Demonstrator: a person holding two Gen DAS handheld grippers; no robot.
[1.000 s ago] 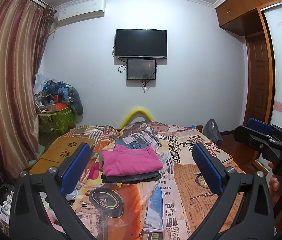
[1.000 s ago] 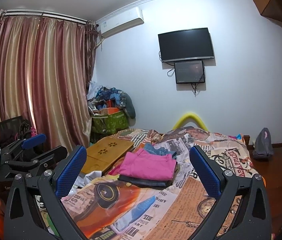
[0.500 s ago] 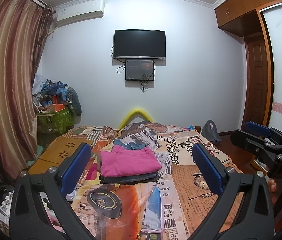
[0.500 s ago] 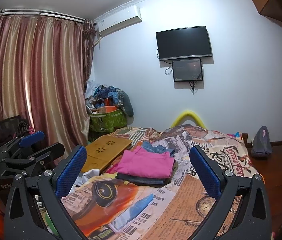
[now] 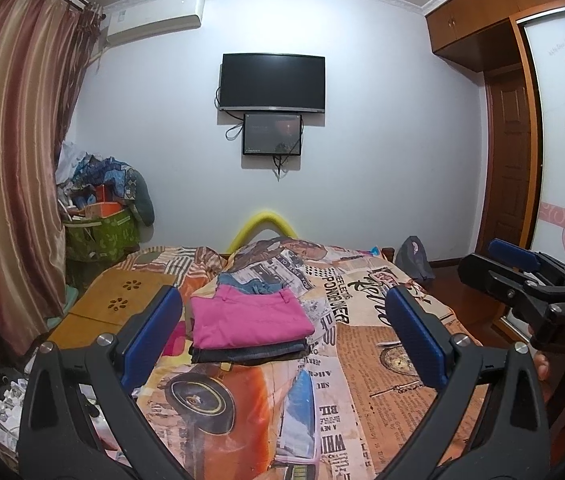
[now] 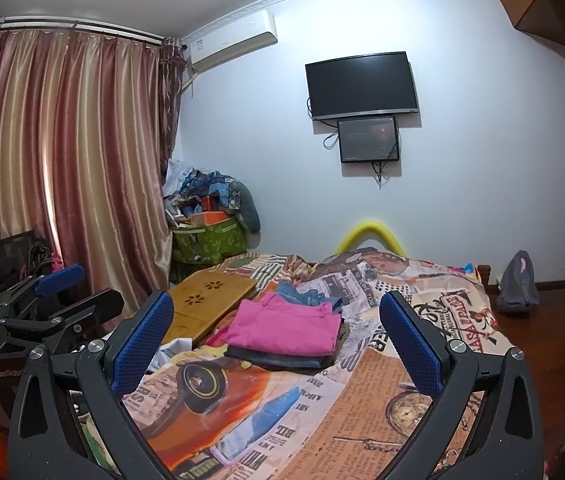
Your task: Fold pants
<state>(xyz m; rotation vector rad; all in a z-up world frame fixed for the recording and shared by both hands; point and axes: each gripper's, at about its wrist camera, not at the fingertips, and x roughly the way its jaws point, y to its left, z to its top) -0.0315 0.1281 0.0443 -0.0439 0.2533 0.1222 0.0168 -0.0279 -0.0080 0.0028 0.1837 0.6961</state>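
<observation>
Two black tools with blue pads, left tool (image 5: pixel 282 344) and right tool (image 6: pixel 276 344), both spread wide, gripping nothing, raised above the near end of the bed with the newspaper-print cover (image 5: pixel 366 364). Folded bright pink pants (image 5: pixel 248 320) on top of folded dark garments (image 5: pixel 250 354), stacked toward the bed's left edge, beside a flat wooden board (image 6: pixel 206 300).

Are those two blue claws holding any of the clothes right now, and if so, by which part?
Nothing is held. The left gripper and right gripper are both open and empty, above the bed, short of the folded pink pants.
</observation>
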